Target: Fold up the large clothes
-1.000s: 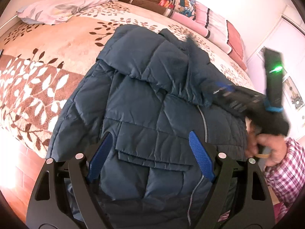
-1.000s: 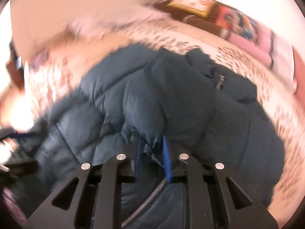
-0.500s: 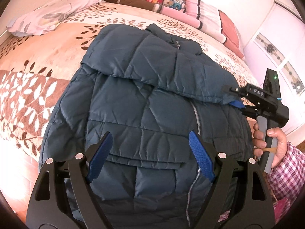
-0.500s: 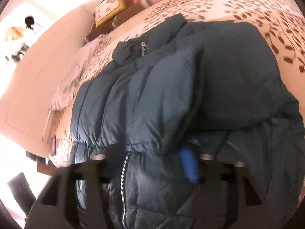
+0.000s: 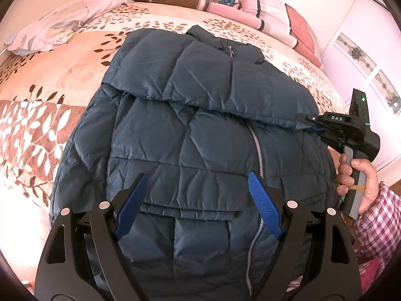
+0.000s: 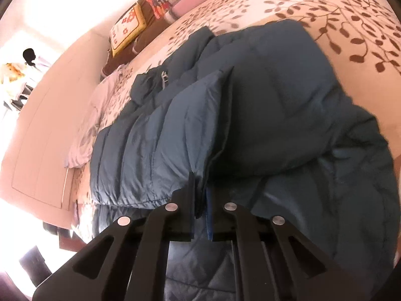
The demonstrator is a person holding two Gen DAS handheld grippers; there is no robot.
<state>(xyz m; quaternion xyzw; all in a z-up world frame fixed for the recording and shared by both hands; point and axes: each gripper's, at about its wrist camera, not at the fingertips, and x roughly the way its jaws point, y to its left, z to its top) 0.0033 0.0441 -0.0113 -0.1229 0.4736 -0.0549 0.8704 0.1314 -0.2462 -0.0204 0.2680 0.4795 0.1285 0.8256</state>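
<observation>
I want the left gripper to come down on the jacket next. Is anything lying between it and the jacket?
Nothing visible does. The left gripper hangs open right over the jacket, with only quilted fabric between its jaws. The right gripper pinches the folded sleeve's edge off to the side, clear of that path.

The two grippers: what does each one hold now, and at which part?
The right gripper has just closed on the folded-over edge of the jacket. The left gripper stands open above it, holding nothing.
</observation>
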